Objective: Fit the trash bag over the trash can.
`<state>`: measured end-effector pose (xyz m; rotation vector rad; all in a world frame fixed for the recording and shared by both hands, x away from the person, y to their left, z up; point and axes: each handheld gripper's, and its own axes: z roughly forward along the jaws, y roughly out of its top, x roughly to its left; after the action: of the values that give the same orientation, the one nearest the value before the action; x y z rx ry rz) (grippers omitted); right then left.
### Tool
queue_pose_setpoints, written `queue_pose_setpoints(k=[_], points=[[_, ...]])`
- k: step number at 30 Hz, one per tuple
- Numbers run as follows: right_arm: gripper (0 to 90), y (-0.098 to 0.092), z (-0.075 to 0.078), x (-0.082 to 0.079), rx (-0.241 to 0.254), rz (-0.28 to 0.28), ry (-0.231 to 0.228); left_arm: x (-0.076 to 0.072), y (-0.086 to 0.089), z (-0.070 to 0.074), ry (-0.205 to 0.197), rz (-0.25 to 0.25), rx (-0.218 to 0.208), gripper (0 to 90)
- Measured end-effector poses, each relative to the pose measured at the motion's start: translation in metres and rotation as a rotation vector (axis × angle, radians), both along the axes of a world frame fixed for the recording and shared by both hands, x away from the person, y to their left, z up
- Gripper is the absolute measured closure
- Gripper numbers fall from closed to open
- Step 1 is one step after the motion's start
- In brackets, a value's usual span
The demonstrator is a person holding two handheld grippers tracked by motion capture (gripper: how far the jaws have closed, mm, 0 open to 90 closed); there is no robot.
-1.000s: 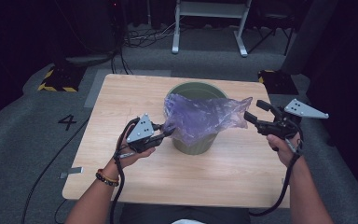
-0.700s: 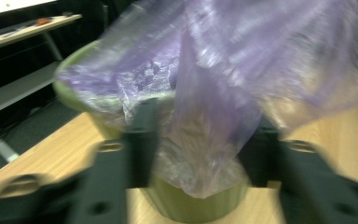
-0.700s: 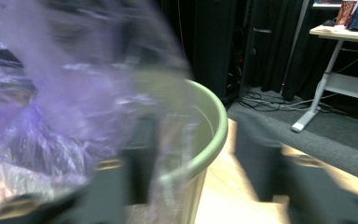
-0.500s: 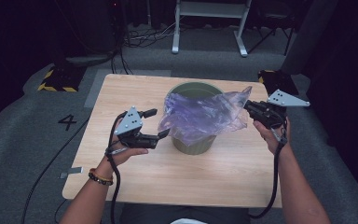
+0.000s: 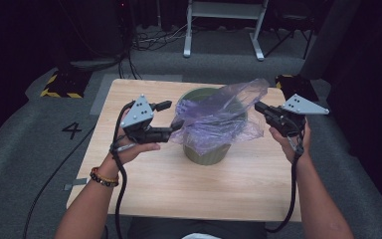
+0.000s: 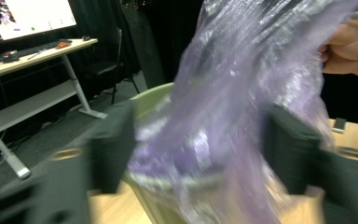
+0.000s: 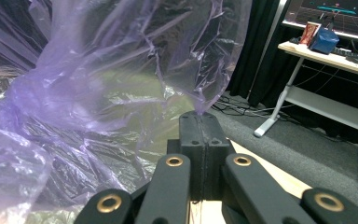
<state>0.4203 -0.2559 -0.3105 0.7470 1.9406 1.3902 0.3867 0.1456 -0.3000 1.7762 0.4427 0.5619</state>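
This was a dark recording lab: black curtains (image 7: 256, 51) hung behind desks with lit monitors (image 6: 28, 18), cables (image 5: 149, 42) crossed grey carpet, and hazard tape (image 5: 59, 92) marked the floor

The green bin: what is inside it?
A purple plastic bag drapes over the green bin and partly into it, its edge pinched by the right tongs. The bag hides the bin's bottom.
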Motion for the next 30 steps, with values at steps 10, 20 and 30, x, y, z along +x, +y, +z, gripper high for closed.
queue_pose_setpoints(k=[10, 20, 30], points=[[90.0, -0.007, -0.002, 0.002, -0.02, -0.064, 0.025, 0.036, 0.005, -0.006, 0.048, 0.112, 0.084, 81.3], [90.0, -0.023, -0.022, 0.011, -0.021, -0.149, 0.148, 0.068, 0.027, -0.047, 0.231, 0.183, 0.038, 78.0], [90.0, -0.028, -0.041, 0.002, 0.007, -0.128, 0.142, 0.032, 0.048, -0.047, 0.12, 0.166, -0.049, 20.0]])
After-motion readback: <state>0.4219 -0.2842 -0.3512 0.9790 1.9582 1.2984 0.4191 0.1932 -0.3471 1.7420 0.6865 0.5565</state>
